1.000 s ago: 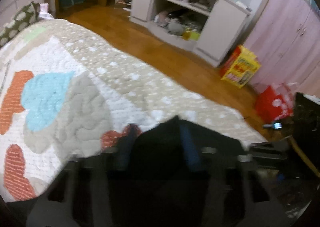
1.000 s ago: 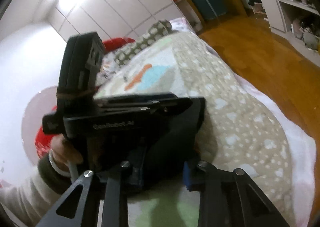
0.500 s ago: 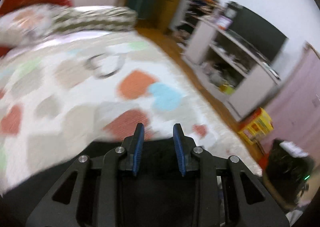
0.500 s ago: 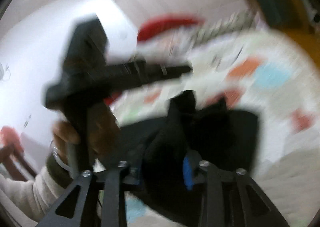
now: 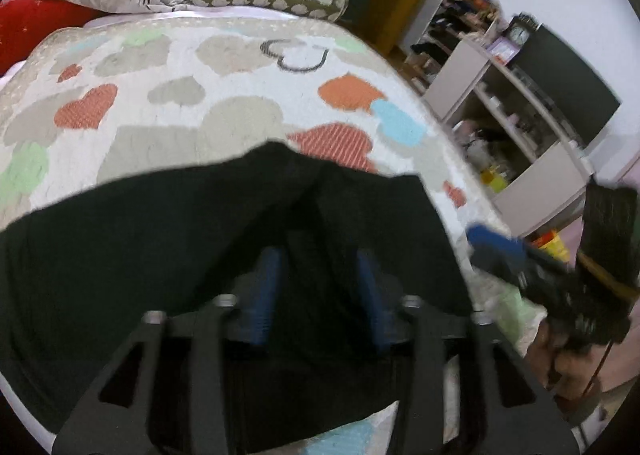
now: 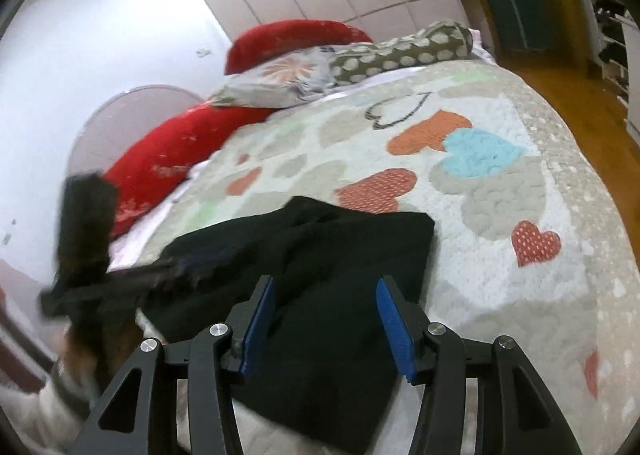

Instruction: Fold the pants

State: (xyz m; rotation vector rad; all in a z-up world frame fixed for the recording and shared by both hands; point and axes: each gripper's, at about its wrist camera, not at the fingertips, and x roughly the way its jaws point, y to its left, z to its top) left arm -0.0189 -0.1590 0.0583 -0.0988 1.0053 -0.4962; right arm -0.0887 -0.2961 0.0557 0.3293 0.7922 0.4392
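Note:
The black pants (image 5: 160, 239) lie folded over on the heart-patterned quilt (image 5: 224, 103); in the right wrist view the pants (image 6: 344, 255) form a thick dark pile. My left gripper (image 5: 318, 267) is open, its blue pads apart just above the black cloth, holding nothing. My right gripper (image 6: 325, 303) is open and empty over the near end of the pants. The right gripper also shows blurred at the right of the left wrist view (image 5: 496, 247). The left gripper shows blurred at the left of the right wrist view (image 6: 88, 231).
Red pillows (image 6: 160, 159), a floral pillow (image 6: 280, 83) and a spotted bolster (image 6: 400, 51) lie at the bed's head. A shelf unit with a TV (image 5: 560, 95) stands across the wooden floor (image 6: 580, 95). The quilt's right edge drops off to the floor.
Both grippers were shut on the pants and carried them over onto the bed. Both have now opened and let go; the pants lie on the quilt.

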